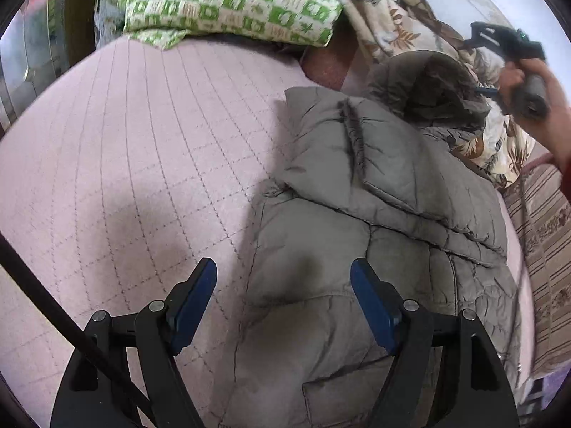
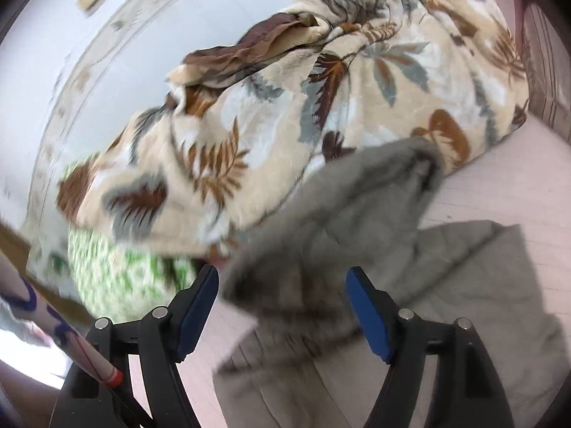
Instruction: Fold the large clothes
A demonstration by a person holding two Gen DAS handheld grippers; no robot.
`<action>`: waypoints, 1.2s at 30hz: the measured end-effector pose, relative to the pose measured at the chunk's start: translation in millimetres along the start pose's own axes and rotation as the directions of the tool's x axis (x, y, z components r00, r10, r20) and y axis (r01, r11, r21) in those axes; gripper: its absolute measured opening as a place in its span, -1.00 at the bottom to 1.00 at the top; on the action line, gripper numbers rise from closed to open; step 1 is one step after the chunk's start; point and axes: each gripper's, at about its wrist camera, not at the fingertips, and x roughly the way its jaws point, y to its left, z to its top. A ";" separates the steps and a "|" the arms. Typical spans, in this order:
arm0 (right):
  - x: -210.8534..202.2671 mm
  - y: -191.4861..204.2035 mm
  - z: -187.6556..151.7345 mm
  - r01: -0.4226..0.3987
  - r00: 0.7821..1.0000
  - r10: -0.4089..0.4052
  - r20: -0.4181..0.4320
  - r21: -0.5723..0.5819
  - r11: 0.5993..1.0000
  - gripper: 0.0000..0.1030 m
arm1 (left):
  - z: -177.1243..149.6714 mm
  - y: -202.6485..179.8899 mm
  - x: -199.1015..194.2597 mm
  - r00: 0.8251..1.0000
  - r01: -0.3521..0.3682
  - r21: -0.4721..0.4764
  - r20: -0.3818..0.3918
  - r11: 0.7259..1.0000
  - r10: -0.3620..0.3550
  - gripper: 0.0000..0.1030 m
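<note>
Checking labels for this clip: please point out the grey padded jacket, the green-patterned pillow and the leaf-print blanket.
grey padded jacket (image 1: 374,221): left wrist view, folded-over quilted panel.
green-patterned pillow (image 1: 228,3): left wrist view, top face.
leaf-print blanket (image 2: 249,135): right wrist view, bunched middle.

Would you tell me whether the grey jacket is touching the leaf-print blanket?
Touching: in the left wrist view the grey jacket has its hood lying against the leaf-print blanket.

Left gripper (image 1: 283,303) agape, empty; right gripper (image 2: 282,306) agape, empty.

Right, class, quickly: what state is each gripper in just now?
Left gripper: open, empty, over the grey jacket.
Right gripper: open, holding nothing.
</note>
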 end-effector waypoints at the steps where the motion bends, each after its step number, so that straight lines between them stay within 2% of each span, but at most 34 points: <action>1: 12.6 1.4 7.1 0.005 1.000 -0.005 0.005 0.023 1.000 0.55 | 0.4 1.7 1.8 1.000 -0.002 -0.006 -0.003 1.000 0.002 0.48; 6: 49.7 -6.8 25.8 0.043 0.999 -0.044 0.010 0.089 0.995 0.53 | 5.3 10.2 9.9 1.000 -0.005 -0.034 -0.020 0.999 0.005 0.48; 7: 54.7 -9.5 26.8 0.049 0.999 -0.049 0.005 0.092 0.995 0.46 | 5.9 11.6 10.7 1.000 -0.002 -0.042 -0.025 0.999 0.000 0.48; 8: 57.8 -12.1 26.5 0.046 0.999 -0.046 -0.003 0.087 0.995 0.01 | 6.0 12.5 10.9 1.000 0.002 -0.046 -0.028 0.999 -0.003 0.48; 9: 60.2 -14.6 25.2 0.042 0.999 -0.041 -0.022 0.080 0.996 -0.63 | 6.0 13.1 10.7 1.000 0.005 -0.048 -0.030 0.999 -0.006 0.48; 10: 61.4 -16.3 22.2 0.042 0.998 -0.038 -0.049 0.067 0.997 -0.70 | 6.6 13.5 10.4 0.999 0.005 -0.053 -0.040 0.999 -0.007 0.48; 15: 22.3 -4.3 -10.1 0.057 0.997 -0.061 -0.038 -0.111 0.992 -0.78 | 6.5 19.4 -2.0 1.000 0.004 -0.066 -0.014 0.998 -0.005 0.48; 19: -34.2 -1.6 -54.7 0.007 0.998 -0.021 -0.065 -0.205 0.979 -0.80 | 6.8 31.6 -9.2 1.000 0.020 -0.112 -0.011 0.993 -0.022 0.48; 24: -96.3 -19.6 -118.6 -0.053 0.994 0.026 -0.110 -0.244 0.968 -0.81 | 5.7 41.0 -18.2 1.000 0.031 -0.143 0.002 0.989 -0.031 0.48; 28: -128.6 -47.3 -170.9 -0.092 0.987 0.059 -0.152 -0.220 0.971 -0.81 | 5.3 43.3 -23.5 1.000 0.016 -0.146 0.020 0.989 -0.013 0.48; 31: -129.0 -69.1 -204.1 -0.088 0.981 0.051 -0.188 -0.193 0.977 -0.81 | 7.9 44.2 -22.0 1.000 0.017 -0.150 0.019 0.989 -0.015 0.48; 34: -91.7 -93.7 -224.6 -0.036 0.965 -0.002 -0.263 -0.140 0.990 -0.81 | 7.2 41.8 -22.1 1.000 -0.001 -0.135 0.020 0.991 0.003 0.48; 36: -57.7 -108.5 -230.8 0.027 0.954 -0.062 -0.292 -0.124 0.992 -0.81 | 7.7 40.4 -22.7 1.000 -0.004 -0.127 0.022 0.992 0.007 0.48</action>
